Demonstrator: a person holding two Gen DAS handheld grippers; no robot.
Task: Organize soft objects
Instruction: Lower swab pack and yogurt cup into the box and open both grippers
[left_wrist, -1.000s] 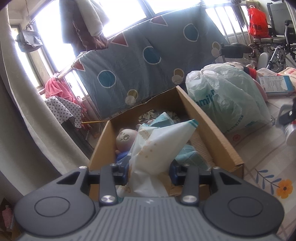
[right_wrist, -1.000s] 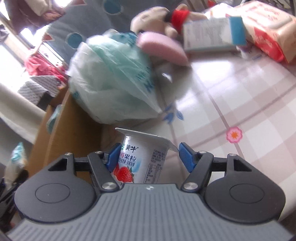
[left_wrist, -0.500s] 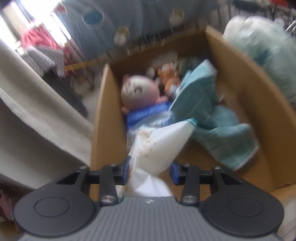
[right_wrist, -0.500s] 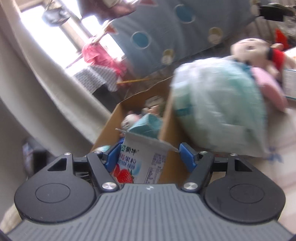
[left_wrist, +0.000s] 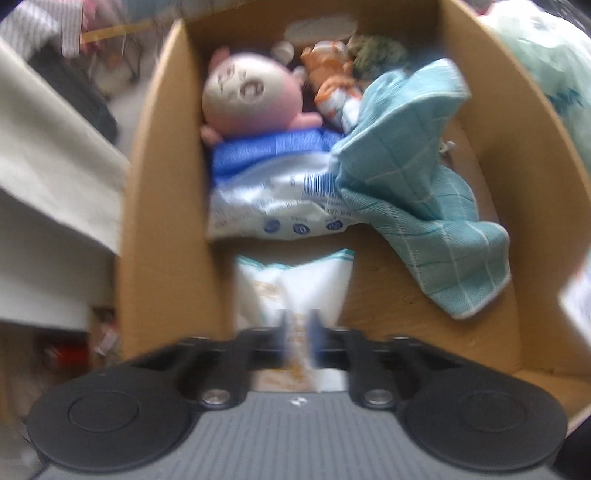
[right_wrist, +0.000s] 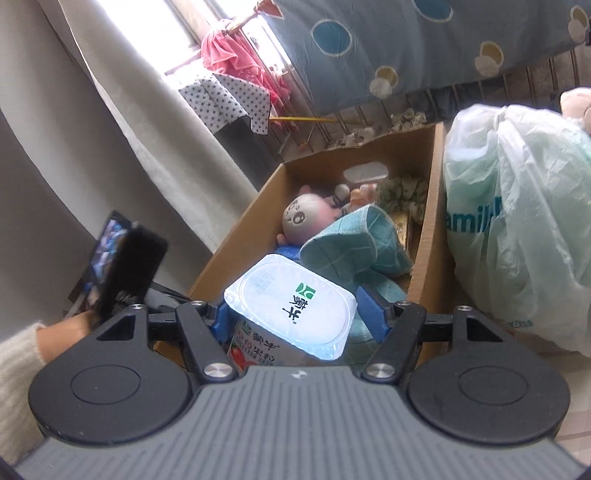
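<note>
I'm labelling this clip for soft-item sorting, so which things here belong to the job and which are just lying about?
Job:
left gripper shut on the white pouch
right gripper shut on the yogurt cup
cardboard box
plush doll
teal cloth
wipes pack

Lying about:
plastic bag
curtain
hanging quilt

Black tongs (right_wrist: 291, 317), blue pads (right_wrist: 371, 310), silver screws; cream sleeve (right_wrist: 16, 354)

Checked tablecloth (right_wrist: 576, 439) bears cardboard box (right_wrist: 424, 258), plastic bag (right_wrist: 524, 229).
</note>
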